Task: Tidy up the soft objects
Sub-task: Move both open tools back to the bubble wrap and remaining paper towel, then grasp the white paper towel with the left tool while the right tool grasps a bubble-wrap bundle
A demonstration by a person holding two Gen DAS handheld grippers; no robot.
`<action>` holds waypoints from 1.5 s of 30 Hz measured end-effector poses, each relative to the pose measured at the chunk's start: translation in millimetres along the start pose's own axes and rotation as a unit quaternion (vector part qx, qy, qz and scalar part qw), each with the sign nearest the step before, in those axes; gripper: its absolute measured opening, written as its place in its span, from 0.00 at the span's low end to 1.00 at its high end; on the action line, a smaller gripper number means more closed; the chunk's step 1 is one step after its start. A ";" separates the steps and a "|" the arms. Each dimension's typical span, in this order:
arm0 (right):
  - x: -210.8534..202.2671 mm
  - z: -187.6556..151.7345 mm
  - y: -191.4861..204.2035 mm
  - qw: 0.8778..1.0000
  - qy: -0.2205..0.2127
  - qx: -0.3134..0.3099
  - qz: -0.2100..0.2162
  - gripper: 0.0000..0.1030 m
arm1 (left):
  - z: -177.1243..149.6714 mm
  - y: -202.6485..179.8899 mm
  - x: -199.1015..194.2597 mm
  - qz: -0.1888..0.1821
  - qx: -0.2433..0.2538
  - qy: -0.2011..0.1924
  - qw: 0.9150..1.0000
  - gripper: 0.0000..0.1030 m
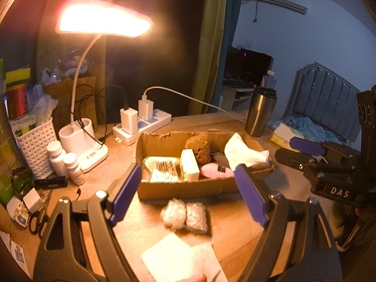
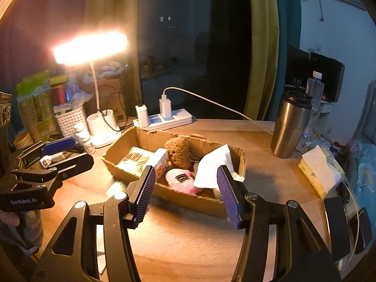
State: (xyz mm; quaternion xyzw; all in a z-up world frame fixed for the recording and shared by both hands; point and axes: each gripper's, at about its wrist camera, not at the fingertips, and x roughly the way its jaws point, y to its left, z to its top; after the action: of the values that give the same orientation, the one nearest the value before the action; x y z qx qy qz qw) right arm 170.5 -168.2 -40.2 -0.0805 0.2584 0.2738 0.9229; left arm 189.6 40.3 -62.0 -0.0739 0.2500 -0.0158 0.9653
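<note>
A shallow cardboard box point(image 1: 178, 189) stands on the wooden desk. In it lie a brown plush bear point(image 1: 198, 146), a pink soft pad point(image 1: 215, 170), a crumpled white tissue point(image 1: 242, 152), a small white pack point(image 1: 189, 168) and a cotton-swab packet point(image 1: 162, 166). My left gripper point(image 1: 188, 190) hangs open in front of the box. Below it, two bubble-wrap rolls point(image 1: 185, 216) and a white napkin point(image 1: 176, 260) lie on the desk. My right gripper point(image 2: 185, 195) is open and empty at the box's point(image 2: 188, 199) near wall, facing the pink pad point(image 2: 181, 179) and the tissue point(image 2: 213, 166).
A lit desk lamp point(image 1: 82, 141), a power strip point(image 1: 143, 127) with chargers, a white basket point(image 1: 35, 148) and two pill bottles point(image 1: 63, 159) stand at the back left. Right of the box are a steel tumbler point(image 2: 291, 127) and a tissue box point(image 2: 317, 171). Scissors point(image 1: 35, 221) lie near left.
</note>
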 end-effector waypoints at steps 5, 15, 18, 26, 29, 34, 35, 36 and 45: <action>-6.1 -10.2 12.7 1.000 0.003 -0.005 0.010 0.57 | -12.4 0.2 -13.4 0.004 -0.002 0.001 1.000 0.81; -13.3 -35.3 26.1 1.000 0.013 -0.006 0.023 0.57 | -39.9 -3.1 -25.3 0.010 -0.002 0.018 1.000 0.81; -14.5 -42.7 26.1 1.000 0.017 -0.002 0.024 0.58 | -48.8 -4.6 -25.7 0.012 -0.001 0.028 1.000 0.81; -13.7 -63.3 18.4 0.999 0.026 0.013 0.027 0.58 | -70.3 -11.7 -18.5 0.019 0.005 0.057 0.998 0.81; -13.0 -69.4 13.3 0.999 0.030 0.020 0.029 0.58 | -78.7 -13.6 -10.6 0.029 0.007 0.075 0.997 0.81; -12.1 -76.4 2.6 0.999 0.032 0.033 0.028 0.58 | -92.4 -15.9 8.1 0.055 0.016 0.118 0.991 0.81; -11.3 -77.0 0.1 0.998 0.032 0.036 0.028 0.58 | -94.2 -15.9 10.4 0.060 0.019 0.124 0.990 0.81; -10.7 -77.5 -1.5 0.998 0.032 0.039 0.028 0.58 | -95.7 -15.6 12.8 0.066 0.020 0.130 0.989 0.81; -1.0 -79.5 -8.0 0.997 0.038 0.050 0.035 0.58 | -112.4 -13.1 32.7 0.093 0.044 0.186 0.977 0.81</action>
State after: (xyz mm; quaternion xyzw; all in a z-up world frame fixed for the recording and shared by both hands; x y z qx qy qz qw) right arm 139.8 -198.4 -107.4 -0.0358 0.3092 0.2899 0.9050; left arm 163.8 10.0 -172.9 -0.0036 0.4305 0.0496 0.9012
